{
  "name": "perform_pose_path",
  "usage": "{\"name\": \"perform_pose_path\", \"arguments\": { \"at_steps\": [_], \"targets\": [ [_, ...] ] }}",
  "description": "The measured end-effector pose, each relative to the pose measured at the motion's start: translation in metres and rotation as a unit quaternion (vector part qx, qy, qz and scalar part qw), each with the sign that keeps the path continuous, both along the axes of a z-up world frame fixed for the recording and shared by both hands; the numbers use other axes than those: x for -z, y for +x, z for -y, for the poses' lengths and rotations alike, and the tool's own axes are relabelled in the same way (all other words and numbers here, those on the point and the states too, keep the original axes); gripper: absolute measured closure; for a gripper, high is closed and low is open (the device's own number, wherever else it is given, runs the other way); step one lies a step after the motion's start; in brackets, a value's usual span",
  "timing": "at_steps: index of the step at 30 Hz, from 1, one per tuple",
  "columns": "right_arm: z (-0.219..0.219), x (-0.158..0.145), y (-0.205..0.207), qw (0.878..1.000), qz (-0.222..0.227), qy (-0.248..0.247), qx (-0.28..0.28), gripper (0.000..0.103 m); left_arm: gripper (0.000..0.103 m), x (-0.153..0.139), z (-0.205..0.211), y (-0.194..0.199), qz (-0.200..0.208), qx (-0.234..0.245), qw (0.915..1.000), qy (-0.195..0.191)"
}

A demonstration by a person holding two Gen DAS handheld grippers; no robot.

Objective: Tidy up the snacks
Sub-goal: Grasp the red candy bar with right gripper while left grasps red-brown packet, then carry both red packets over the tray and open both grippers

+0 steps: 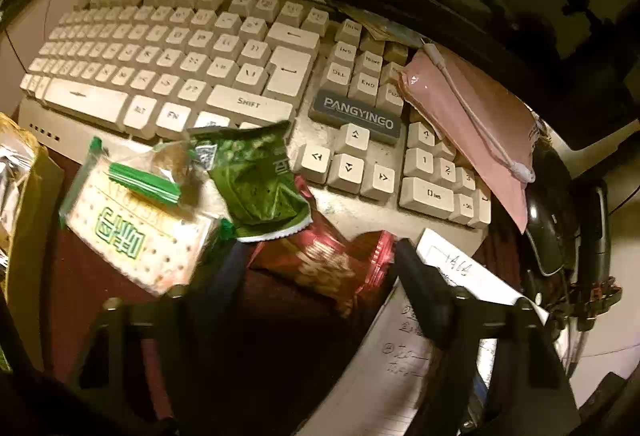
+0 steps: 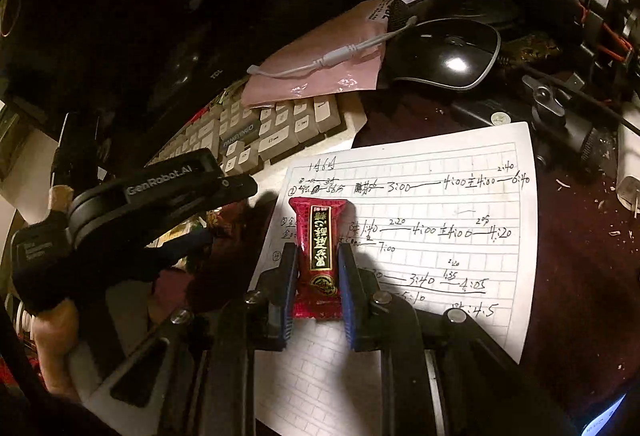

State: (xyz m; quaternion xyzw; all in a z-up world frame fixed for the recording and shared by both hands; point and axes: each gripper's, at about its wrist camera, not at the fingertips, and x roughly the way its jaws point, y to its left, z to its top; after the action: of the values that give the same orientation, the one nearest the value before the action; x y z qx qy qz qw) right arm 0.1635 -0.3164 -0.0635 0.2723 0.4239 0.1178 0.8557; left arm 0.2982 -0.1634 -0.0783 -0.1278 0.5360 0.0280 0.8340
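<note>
We saw a small red bar with black-and-gold lettering (image 2: 319,256) standing upright over the lined paper. By the keyboard, a crumpled green packet (image 1: 256,181) overlapped a cracker pack (image 1: 136,232) and a dark red snack pack (image 1: 328,264).

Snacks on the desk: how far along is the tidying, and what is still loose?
Done: nothing looks sorted yet. In hand: the right gripper is shut on a small red snack bar over the handwritten sheet. Left: the cracker pack, the green packet and a dark red snack packet lie loose by the keyboard, with the left gripper open above the red packet.
</note>
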Motion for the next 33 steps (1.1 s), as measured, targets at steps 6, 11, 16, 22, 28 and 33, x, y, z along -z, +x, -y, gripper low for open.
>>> {"name": "perform_pose_path", "arguments": {
  "at_steps": [6, 11, 16, 22, 28, 33],
  "targets": [
    [0.000, -0.001, -0.001, 1.000, 0.002, 0.000, 0.003, 0.085, 0.045, -0.004, 0.004, -0.029, -0.002, 0.044, 0.9987, 0.026],
    [0.001, -0.001, -0.002, 1.000, 0.004, 0.003, 0.001, 0.085, 0.047, -0.004, -0.007, -0.077, -0.008, 0.095, 0.9954, 0.009],
    [-0.002, -0.003, -0.005, 1.000, 0.014, 0.002, -0.010, 0.085, 0.047, -0.011, -0.034, -0.126, 0.008, 0.105, 0.9944, -0.007],
    [-0.012, -0.011, -0.007, 0.999, 0.041, -0.006, -0.030, 0.085, 0.047, -0.035, -0.060, -0.167, 0.056, 0.082, 0.9944, -0.035],
    [-0.031, -0.026, -0.017, 0.994, 0.083, 0.000, -0.077, 0.085, 0.047, -0.062, -0.097, -0.189, 0.088, 0.055, 0.9920, -0.072],
    [-0.071, -0.046, -0.035, 0.984, 0.091, 0.062, -0.138, 0.085, 0.047, -0.089, -0.151, -0.218, 0.117, 0.007, 0.9912, -0.061]
  ]
}}
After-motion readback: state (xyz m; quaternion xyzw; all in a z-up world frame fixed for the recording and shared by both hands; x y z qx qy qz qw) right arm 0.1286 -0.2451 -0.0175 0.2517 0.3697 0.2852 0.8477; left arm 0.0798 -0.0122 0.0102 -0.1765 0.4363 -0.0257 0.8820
